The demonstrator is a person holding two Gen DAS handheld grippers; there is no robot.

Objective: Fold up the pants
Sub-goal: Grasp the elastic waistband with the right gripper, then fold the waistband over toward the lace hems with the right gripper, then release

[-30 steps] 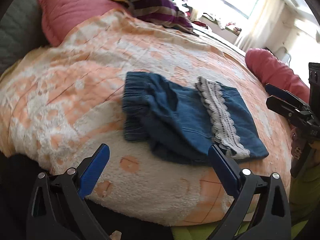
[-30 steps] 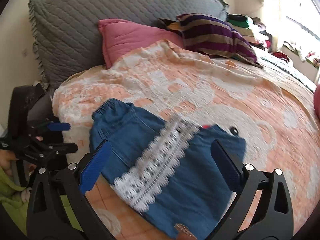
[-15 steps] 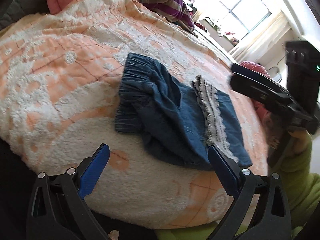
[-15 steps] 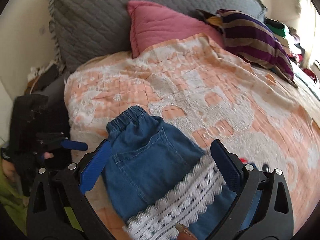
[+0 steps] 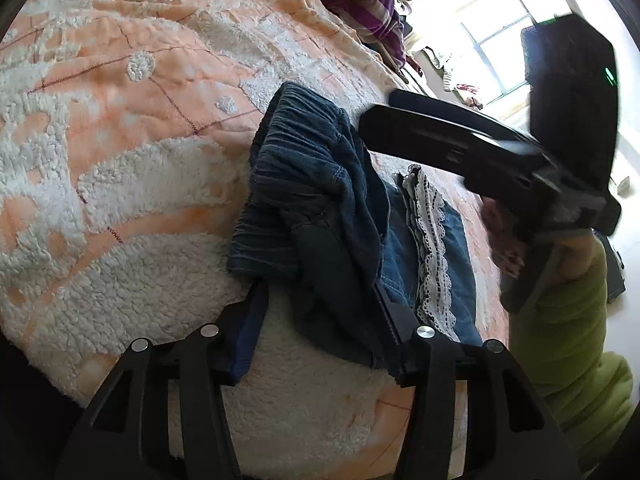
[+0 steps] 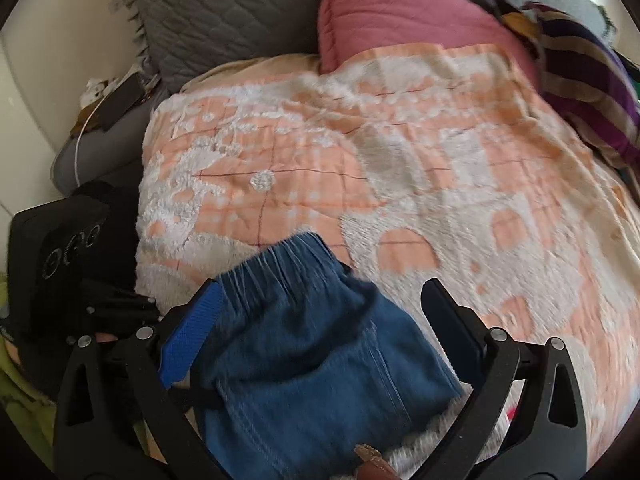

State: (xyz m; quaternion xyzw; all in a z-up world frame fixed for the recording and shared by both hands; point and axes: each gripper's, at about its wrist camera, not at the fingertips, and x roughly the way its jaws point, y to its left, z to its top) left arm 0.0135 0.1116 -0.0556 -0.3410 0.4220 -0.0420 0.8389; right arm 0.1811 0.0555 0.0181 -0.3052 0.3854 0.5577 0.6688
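Small blue denim pants [image 5: 320,208] with a white lace trim [image 5: 430,248] lie folded on an orange and white fleece blanket [image 5: 120,140]. My left gripper [image 5: 320,320] is open, its fingers straddling the near edge of the pants by the elastic waistband. My right gripper [image 6: 320,320] is open right over the waistband end of the pants [image 6: 312,344], the fabric between its fingers. The right gripper also shows in the left wrist view [image 5: 460,148], reaching over the pants from the right.
A pink pillow [image 6: 400,12], a grey quilted headboard cushion [image 6: 224,16] and a purple striped cloth [image 6: 592,80] lie at the far end of the bed. The bed edge is near my left gripper. A window [image 5: 500,60] is at the back right.
Both grippers have moved in onto the pants. The left has come down to the near edge; the right has swung over the waistband end. The pants have not visibly moved.
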